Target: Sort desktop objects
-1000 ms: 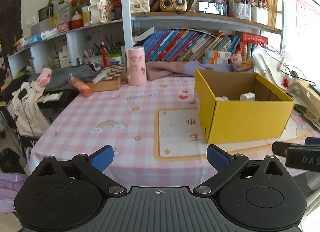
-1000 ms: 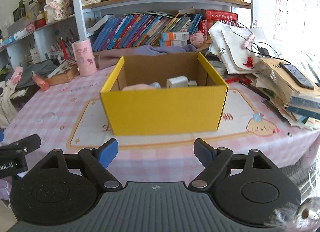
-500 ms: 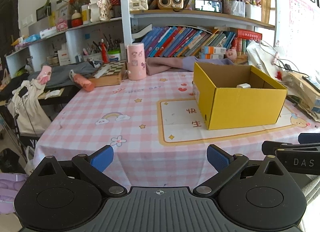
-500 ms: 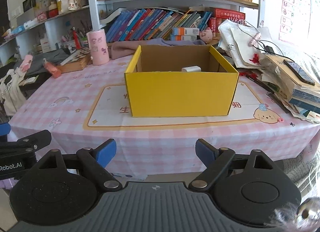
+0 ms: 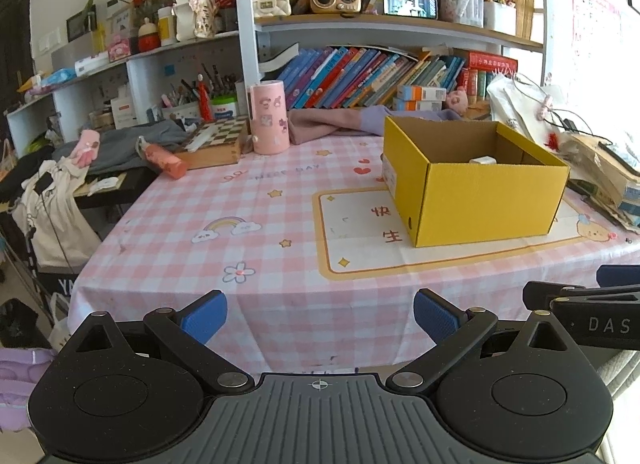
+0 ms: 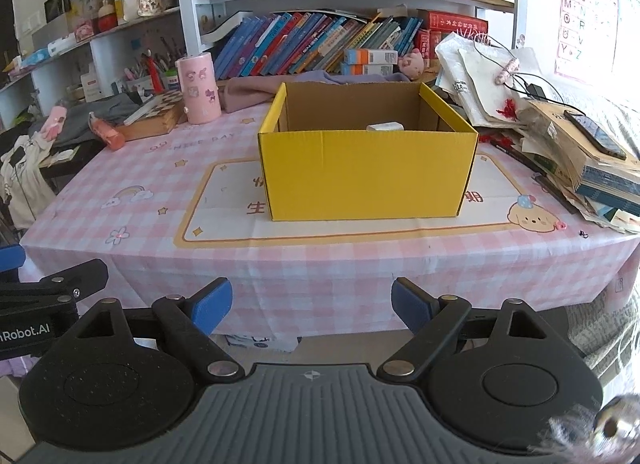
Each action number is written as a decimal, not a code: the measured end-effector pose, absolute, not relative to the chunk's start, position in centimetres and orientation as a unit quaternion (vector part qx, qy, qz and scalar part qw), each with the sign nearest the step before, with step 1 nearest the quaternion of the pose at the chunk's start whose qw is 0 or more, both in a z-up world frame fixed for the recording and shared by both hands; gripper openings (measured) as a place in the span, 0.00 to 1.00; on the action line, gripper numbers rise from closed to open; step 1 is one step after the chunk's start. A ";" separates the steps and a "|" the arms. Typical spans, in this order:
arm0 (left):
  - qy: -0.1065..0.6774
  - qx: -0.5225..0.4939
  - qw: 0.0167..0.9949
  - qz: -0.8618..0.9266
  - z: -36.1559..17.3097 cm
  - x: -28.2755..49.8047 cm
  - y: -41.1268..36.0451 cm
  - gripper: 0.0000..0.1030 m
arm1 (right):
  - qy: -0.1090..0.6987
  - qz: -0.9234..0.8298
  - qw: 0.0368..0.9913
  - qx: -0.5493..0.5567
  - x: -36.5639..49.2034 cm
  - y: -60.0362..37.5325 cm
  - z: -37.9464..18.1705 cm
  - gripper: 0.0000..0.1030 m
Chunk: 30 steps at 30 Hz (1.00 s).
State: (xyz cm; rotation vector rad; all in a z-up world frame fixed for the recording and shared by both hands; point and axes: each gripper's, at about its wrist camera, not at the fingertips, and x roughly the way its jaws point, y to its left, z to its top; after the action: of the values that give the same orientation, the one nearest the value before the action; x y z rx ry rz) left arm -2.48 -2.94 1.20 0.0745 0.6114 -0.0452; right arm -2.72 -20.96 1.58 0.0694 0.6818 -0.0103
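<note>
A yellow cardboard box [image 5: 484, 196] [image 6: 366, 176] stands open on the pink checked tablecloth [image 5: 256, 220] [image 6: 132, 216]. A white object [image 5: 483, 160] [image 6: 385, 127] shows just above its front wall inside; the rest of the inside is hidden. My left gripper [image 5: 320, 314] is open and empty, held off the table's front edge. My right gripper [image 6: 312, 304] is open and empty, also in front of the table edge, facing the box. The right gripper shows at the right edge of the left wrist view [image 5: 588, 304].
A pink cylinder [image 5: 269, 122] [image 6: 199, 89], a chessboard box [image 5: 214, 142] and a pink bottle [image 5: 162, 156] lie at the back left. Stacked books and papers [image 6: 580, 148] crowd the right side. Bookshelves [image 6: 320, 44] stand behind.
Both grippers have pulled back and away from the table, so the box and table look farther and lower. Both stayed open and empty.
</note>
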 end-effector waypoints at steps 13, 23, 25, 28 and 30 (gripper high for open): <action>0.297 0.036 0.954 -0.021 1.3 -3.1 -2.9 0.98 | 0.332 0.005 0.943 0.023 -3.5 -20.4 1.7 0.86; 0.300 0.032 0.953 -0.018 1.2 -3.3 -2.4 0.98 | 0.337 0.007 0.941 0.022 -3.6 -20.0 1.8 0.87; 0.300 0.031 0.953 -0.018 1.2 -3.3 -2.3 0.98 | 0.335 0.007 0.942 0.022 -3.6 -19.9 1.9 0.87; 0.299 0.032 0.953 -0.018 1.2 -3.3 -2.3 0.98 | 0.335 0.009 0.942 0.020 -3.5 -19.8 1.9 0.87; 0.299 0.034 0.953 -0.019 1.2 -3.2 -2.3 0.98 | 0.335 0.009 0.942 0.020 -3.5 -19.7 1.9 0.87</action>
State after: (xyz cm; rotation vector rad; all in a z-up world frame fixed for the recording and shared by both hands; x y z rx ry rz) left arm -3.24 -2.30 1.17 0.0686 0.6083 -0.0393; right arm -3.49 -19.70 1.89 0.0417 0.6827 0.0175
